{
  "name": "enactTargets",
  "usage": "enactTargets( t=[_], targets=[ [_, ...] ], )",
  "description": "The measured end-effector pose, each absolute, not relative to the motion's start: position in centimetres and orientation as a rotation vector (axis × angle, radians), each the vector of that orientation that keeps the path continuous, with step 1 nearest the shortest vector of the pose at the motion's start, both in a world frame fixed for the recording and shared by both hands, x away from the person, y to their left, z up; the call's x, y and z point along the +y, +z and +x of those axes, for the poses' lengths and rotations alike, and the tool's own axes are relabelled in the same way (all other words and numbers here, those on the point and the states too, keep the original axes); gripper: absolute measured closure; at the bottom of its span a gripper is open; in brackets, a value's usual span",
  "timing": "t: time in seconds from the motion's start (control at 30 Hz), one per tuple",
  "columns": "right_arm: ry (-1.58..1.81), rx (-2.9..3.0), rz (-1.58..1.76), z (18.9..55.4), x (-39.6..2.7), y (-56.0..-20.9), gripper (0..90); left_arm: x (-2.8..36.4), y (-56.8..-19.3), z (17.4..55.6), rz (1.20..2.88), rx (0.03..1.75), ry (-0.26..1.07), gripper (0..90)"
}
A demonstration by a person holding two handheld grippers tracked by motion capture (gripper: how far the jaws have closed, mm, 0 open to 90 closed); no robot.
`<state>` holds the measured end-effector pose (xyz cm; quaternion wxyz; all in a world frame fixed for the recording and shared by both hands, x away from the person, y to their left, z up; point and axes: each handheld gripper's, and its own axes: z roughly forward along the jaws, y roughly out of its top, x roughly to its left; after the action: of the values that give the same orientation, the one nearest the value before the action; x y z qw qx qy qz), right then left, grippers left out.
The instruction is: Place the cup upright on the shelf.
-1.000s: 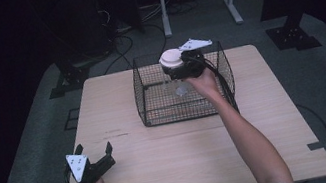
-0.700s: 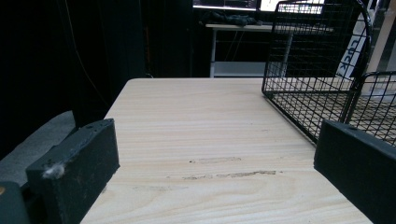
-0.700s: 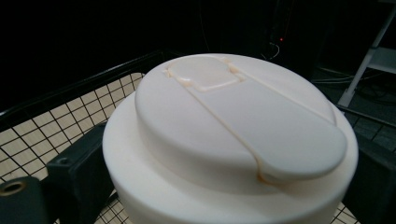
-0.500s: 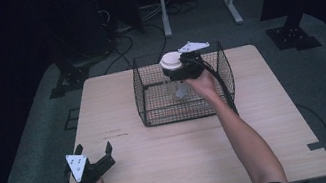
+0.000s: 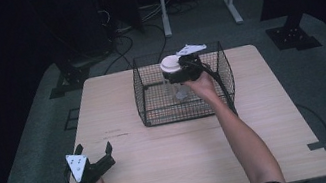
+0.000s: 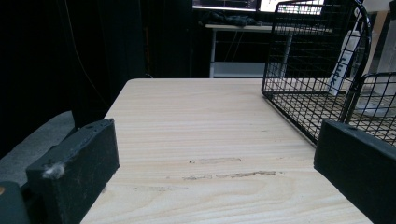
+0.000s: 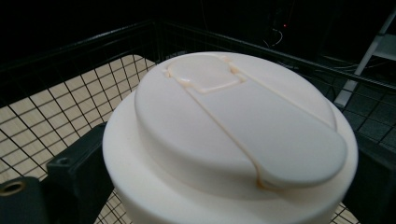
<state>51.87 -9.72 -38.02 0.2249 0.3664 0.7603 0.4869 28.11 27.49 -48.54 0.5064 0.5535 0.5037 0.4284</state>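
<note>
The right gripper (image 5: 178,70) is clamping a clear plastic bottle (image 5: 175,88) just under its cap (image 5: 170,63) and holding it upright inside the basket (image 5: 153,104), near the basket's far right corner. In the right gripper view the cap (image 7: 231,140) is showing as a smooth, round, cream-white plastic lid with a flip tab and a raised strip across the top; the two black jaws are pressing against its sides. Whether the bottle's base is touching the basket floor cannot be told.

The basket is standing toward the far edge of the table (image 5: 165,172), a little right of centre. It is one rectangular cage of thin black wire mesh with a thicker rim, open at the top. In the left gripper view a white strip (image 6: 345,60) with dark vertical lettering is showing through the mesh (image 6: 303,70); the writing is too blurred to read.

The left gripper (image 5: 93,152) is resting near the table's near left corner, its two blocky, matte black jaws standing wide apart with nothing between them. A grey three-cornered plate is sitting on top of it.

The table is one rectangular top of pale wood grain with rounded corners, and faint dark scuffs (image 6: 224,175) are marking its surface.
</note>
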Motion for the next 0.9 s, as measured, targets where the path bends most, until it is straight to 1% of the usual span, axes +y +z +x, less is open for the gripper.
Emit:
enactTargets(
  t=[0.9],
  targets=[
    [1.359, 2.123, 1.015, 51.5, -10.7, -38.1, 4.3, 27.4, -48.5, 28.1, 1.341, 1.211, 1.036, 0.0]
  ],
)
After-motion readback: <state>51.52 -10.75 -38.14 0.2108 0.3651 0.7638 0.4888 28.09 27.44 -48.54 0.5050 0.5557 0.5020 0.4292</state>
